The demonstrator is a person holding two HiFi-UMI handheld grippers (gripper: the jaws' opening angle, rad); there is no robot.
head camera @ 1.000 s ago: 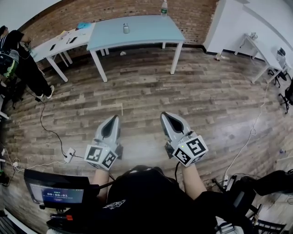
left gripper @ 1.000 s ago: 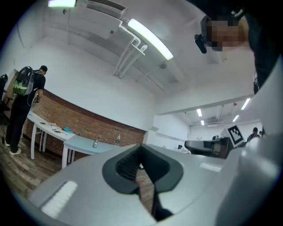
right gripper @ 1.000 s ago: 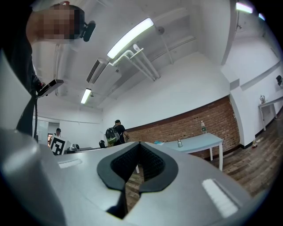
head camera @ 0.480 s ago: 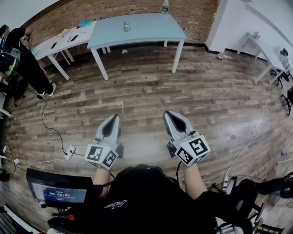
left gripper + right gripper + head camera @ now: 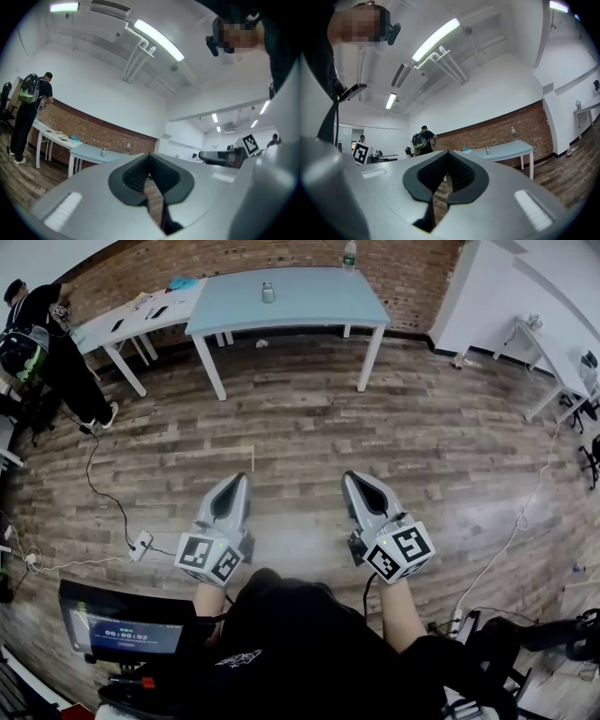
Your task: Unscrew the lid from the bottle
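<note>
You hold the left tongs [image 5: 235, 483] and the right tongs [image 5: 355, 480] side by side above the wooden floor [image 5: 309, 427], both pointing forward and apart from each other. The left gripper view shows the left tongs [image 5: 153, 183] pressed together with nothing between them. The right gripper view shows the right tongs [image 5: 439, 186] likewise pressed together and empty.

Far ahead of both tongs stands the light blue surface [image 5: 309, 306], well apart from them. On it the small bottle [image 5: 268, 292] stands upright, ahead of the gap between the two tongs and nearer the left one's line. The tall bottle [image 5: 350, 254] stands upright at the far edge of the surface, roughly in line with the right tongs. Which of the two the task means cannot be told.

Both bottles also appear in the left gripper view (small bottle [image 5: 103, 152], tall bottle [image 5: 127, 148]) and in the right gripper view (small bottle [image 5: 488, 150], tall bottle [image 5: 513, 134]).

Far ahead and to the left of the left tongs, a person [image 5: 42, 338] with a backpack stands beside a white surface [image 5: 112, 329]. A monitor [image 5: 122, 629] sits behind and left of the left tongs.
</note>
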